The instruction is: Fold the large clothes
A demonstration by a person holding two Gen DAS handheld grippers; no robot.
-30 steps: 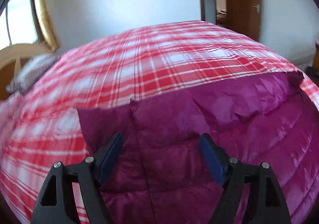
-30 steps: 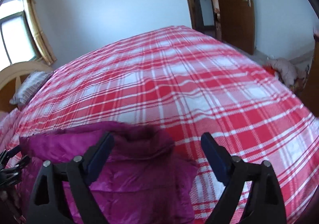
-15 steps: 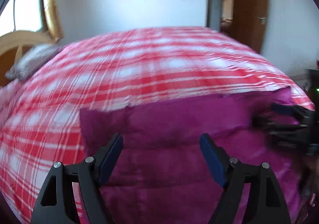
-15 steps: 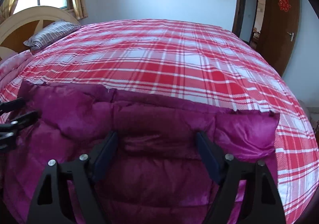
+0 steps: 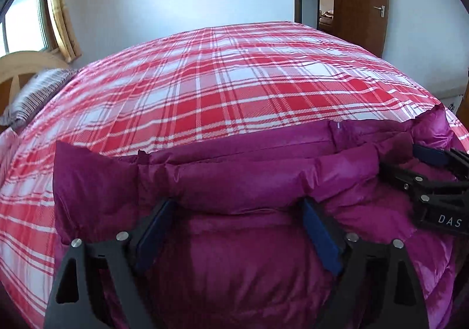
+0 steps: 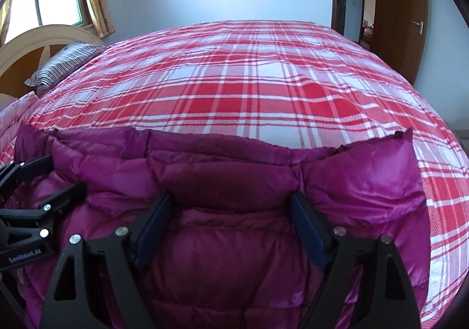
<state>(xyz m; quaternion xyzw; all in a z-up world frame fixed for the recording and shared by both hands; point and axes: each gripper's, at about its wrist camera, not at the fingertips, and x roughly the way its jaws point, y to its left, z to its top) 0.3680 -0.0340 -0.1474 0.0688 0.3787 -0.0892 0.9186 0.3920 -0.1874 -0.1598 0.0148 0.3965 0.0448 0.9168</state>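
Observation:
A magenta quilted down jacket (image 5: 249,176) lies on the near side of a bed with a red and white plaid sheet (image 5: 234,88). It also shows in the right wrist view (image 6: 222,182). My left gripper (image 5: 237,229) is open, its blue-padded fingers resting on either side of a puffy fold of the jacket. My right gripper (image 6: 231,226) is open in the same way over the jacket, and it also shows at the right of the left wrist view (image 5: 425,170). The left gripper appears at the left edge of the right wrist view (image 6: 44,179).
A striped pillow (image 6: 64,62) and a wooden headboard (image 6: 35,44) are at the far left by a window. A brown door (image 6: 404,6) stands at the far right. The plaid sheet (image 6: 249,80) stretches beyond the jacket.
Both grippers have come closer together and lower onto the jacket. The jacket's far edge now lies straighter across the bed, and each gripper is in the other's view.

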